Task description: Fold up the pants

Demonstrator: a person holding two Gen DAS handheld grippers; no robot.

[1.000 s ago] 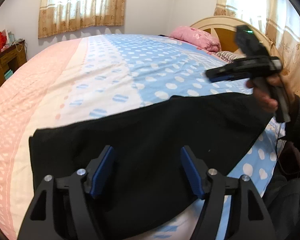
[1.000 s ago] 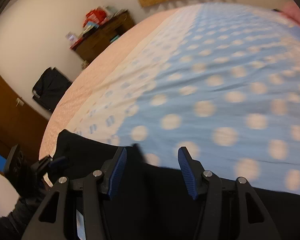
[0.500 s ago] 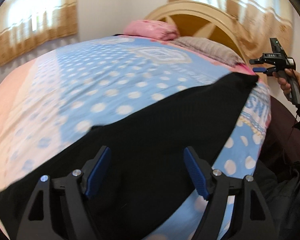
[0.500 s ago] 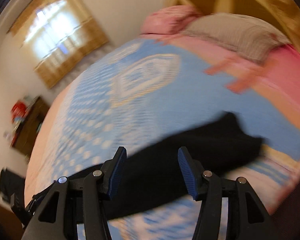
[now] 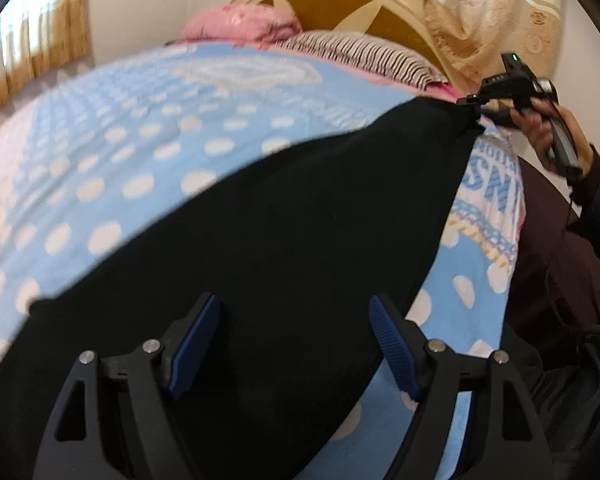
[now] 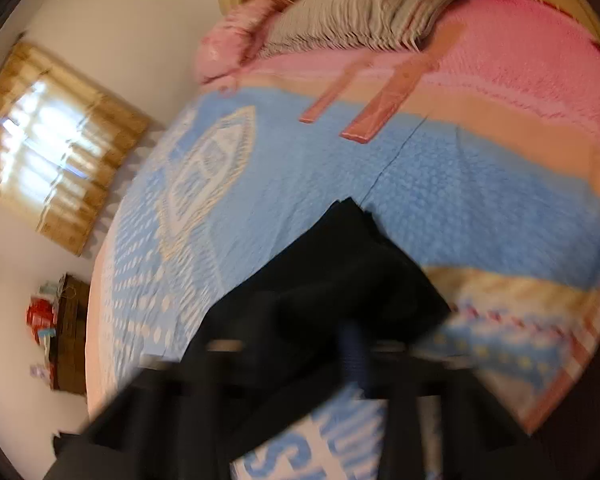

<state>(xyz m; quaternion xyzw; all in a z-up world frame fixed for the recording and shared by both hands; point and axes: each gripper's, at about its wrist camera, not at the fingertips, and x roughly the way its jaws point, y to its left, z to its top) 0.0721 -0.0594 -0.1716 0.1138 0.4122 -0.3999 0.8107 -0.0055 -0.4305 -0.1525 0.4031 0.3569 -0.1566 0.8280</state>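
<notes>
Pants [image 5: 284,240] stretch lengthwise from spread left jaws toward right gripper [image 5: 478,110] pinching their far end.

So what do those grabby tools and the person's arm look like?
The left tool is black, with two ridged blue pads and little silver bolts. The right tool is black too, with a tiny green light and a thin black cable. The hand holding it is bare, with a dark sleeve.
</notes>
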